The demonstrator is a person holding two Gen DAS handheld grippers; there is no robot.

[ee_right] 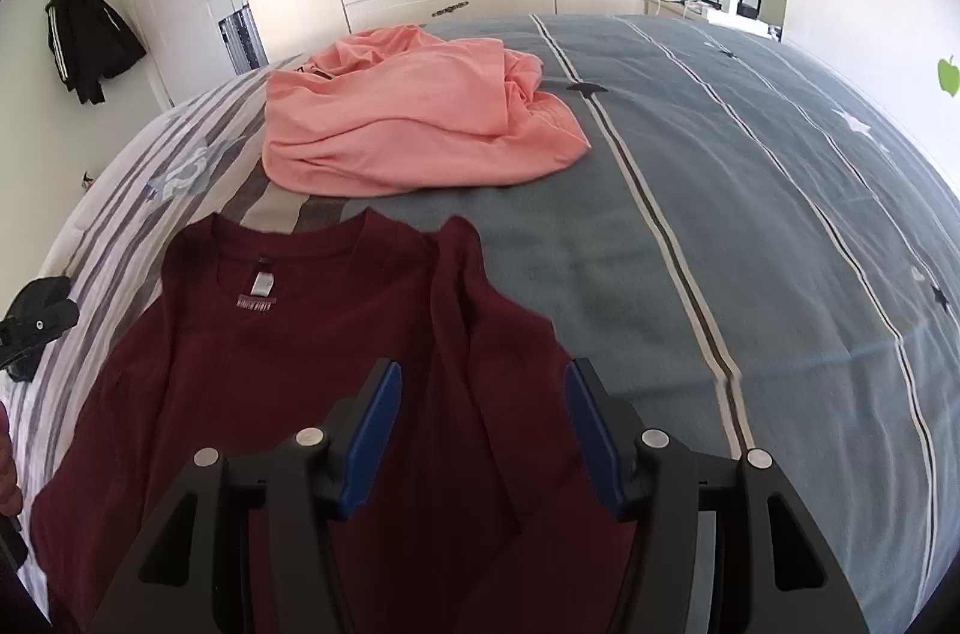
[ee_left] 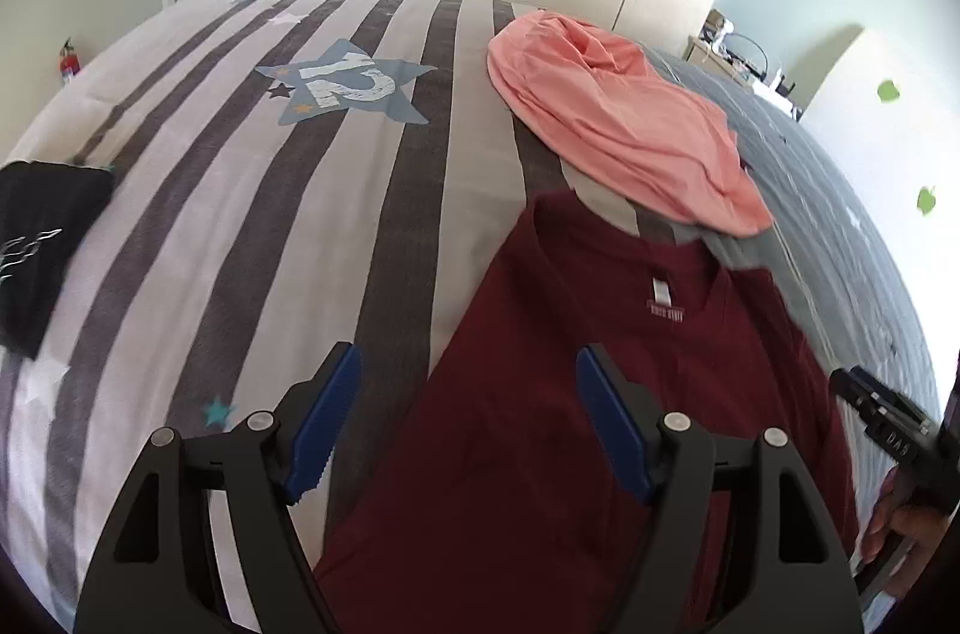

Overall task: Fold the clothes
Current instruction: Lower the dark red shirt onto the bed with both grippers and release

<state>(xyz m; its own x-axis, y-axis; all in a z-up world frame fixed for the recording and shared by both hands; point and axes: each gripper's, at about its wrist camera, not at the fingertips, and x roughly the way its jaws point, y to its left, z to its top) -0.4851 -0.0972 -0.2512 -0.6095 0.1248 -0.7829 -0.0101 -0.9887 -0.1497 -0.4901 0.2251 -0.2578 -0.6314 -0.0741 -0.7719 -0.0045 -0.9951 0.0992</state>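
Maroon shirt (ee_right: 288, 382) lies flat, collar tag showing, sleeve folded inward.

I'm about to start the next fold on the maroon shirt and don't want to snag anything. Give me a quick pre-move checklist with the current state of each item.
1. Left gripper open, holding nothing: ok.
2. Right gripper open, holding nothing: ok.
3. Maroon shirt lying flat, collar tag up: ok.
4. Shirt's right sleeve already folded in over the body: ok.
5. Pink garment clear of the shirt: ok, it lies beyond the collar and does not overlap it.
6. Shirt's bottom hem straight: cannot tell, it is hidden below the grippers.
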